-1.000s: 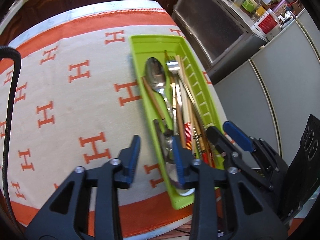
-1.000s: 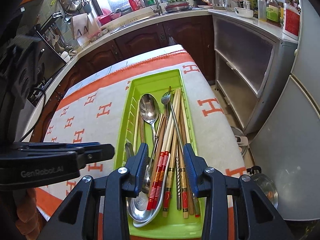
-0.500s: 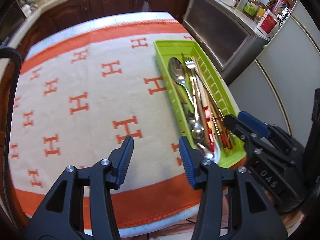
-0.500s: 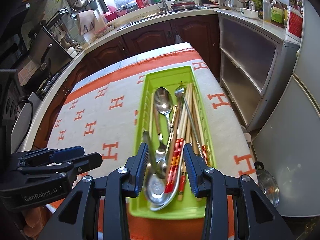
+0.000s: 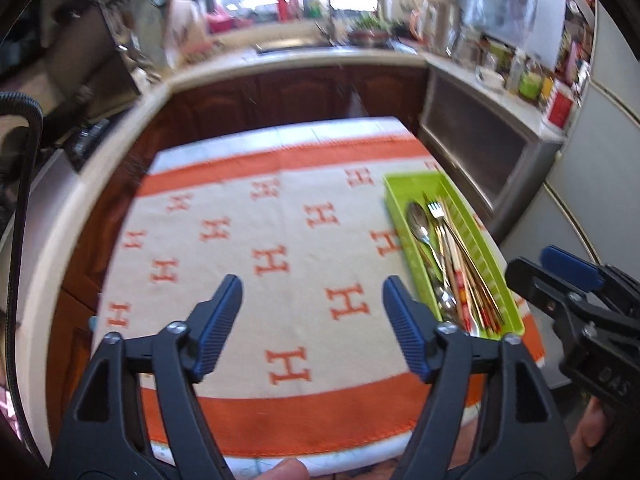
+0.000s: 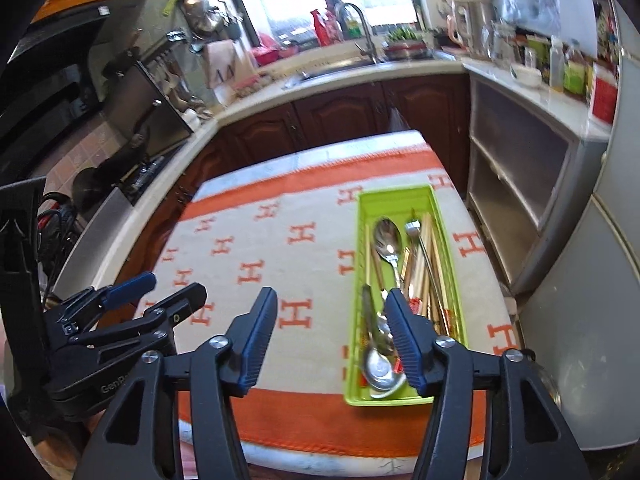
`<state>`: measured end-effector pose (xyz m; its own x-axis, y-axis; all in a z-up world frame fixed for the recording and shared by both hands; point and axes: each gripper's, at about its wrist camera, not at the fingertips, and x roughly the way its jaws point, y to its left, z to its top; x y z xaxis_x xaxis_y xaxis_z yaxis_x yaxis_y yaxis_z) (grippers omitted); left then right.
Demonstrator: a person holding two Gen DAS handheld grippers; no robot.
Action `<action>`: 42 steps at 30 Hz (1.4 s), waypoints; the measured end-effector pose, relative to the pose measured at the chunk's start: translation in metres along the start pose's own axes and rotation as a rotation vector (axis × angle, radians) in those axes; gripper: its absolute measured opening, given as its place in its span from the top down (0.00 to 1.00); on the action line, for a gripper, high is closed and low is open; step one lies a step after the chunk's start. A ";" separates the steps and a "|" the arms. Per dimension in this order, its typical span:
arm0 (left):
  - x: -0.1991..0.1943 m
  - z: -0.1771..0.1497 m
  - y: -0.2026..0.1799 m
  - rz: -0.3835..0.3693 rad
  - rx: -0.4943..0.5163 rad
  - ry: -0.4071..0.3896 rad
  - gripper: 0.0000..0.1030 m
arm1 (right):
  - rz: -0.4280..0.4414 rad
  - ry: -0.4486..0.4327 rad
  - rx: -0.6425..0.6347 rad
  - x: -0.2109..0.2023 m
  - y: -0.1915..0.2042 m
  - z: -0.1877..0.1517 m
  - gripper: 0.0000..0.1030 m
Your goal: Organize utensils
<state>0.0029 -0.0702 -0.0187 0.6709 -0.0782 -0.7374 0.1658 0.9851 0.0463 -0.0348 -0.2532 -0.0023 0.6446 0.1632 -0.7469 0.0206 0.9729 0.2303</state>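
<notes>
Utensils (image 6: pixel 404 280) on kitchen tablecloth (image 6: pixel 280 264), seemingly.

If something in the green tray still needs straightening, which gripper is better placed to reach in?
Probably the right gripper: the green tray lies just ahead of its right finger. The left gripper hangs over bare tablecloth, tray off to its right. Both are opening, holding nothing.
</notes>
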 end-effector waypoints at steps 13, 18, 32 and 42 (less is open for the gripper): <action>-0.053 -0.014 0.038 0.126 -0.122 -0.120 0.18 | 0.036 -0.087 -0.053 -0.038 0.050 0.004 0.34; -0.052 -0.019 0.043 0.135 -0.134 -0.113 0.18 | 0.044 -0.066 -0.057 -0.034 0.054 0.000 0.34; -0.047 -0.026 0.044 0.122 -0.105 -0.097 0.18 | 0.055 -0.035 -0.043 -0.014 0.052 -0.005 0.33; -0.044 -0.027 0.045 0.102 -0.092 -0.089 0.18 | 0.052 -0.028 -0.045 -0.012 0.053 -0.005 0.33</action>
<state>-0.0387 -0.0181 -0.0024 0.7429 0.0136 -0.6692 0.0294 0.9982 0.0530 -0.0452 -0.2026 0.0153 0.6651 0.2098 -0.7167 -0.0474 0.9696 0.2399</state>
